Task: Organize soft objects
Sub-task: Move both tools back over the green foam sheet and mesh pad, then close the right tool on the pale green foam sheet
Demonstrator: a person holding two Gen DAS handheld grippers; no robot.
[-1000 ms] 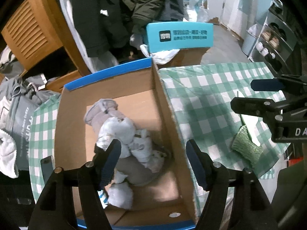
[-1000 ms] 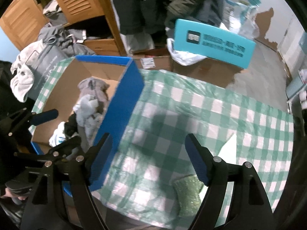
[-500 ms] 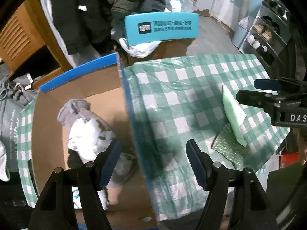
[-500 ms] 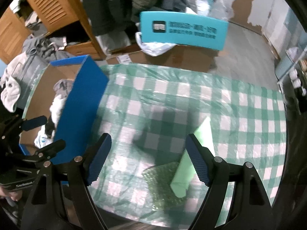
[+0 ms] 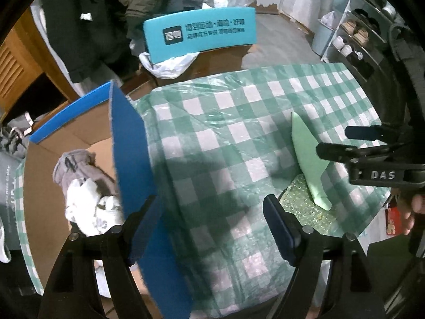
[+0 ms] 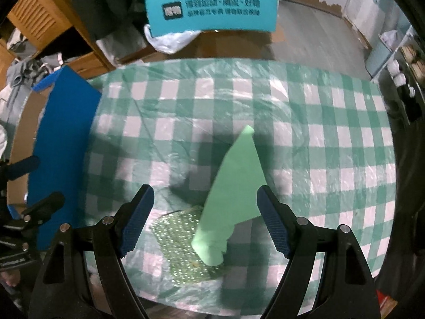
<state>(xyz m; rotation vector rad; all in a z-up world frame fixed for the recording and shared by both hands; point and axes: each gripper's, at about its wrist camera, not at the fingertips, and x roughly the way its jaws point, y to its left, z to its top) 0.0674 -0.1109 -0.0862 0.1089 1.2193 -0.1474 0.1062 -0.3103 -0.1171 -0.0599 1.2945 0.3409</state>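
A: Where are the soft things lying?
B: The green cloth (image 6: 233, 186) is draping over the scrubber (image 6: 180, 228) on the table (image 6: 332, 133); socks (image 5: 90, 202) are sitting in the box (image 5: 130, 143).
A: And the grippers?
B: Left gripper (image 5: 212, 226) and right gripper (image 6: 204, 220) are both gaping, holding nothing.

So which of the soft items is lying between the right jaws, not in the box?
The light green cloth, draped over a glittery green scrubber on the checked tablecloth. The grey and white pieces are in the cardboard box.
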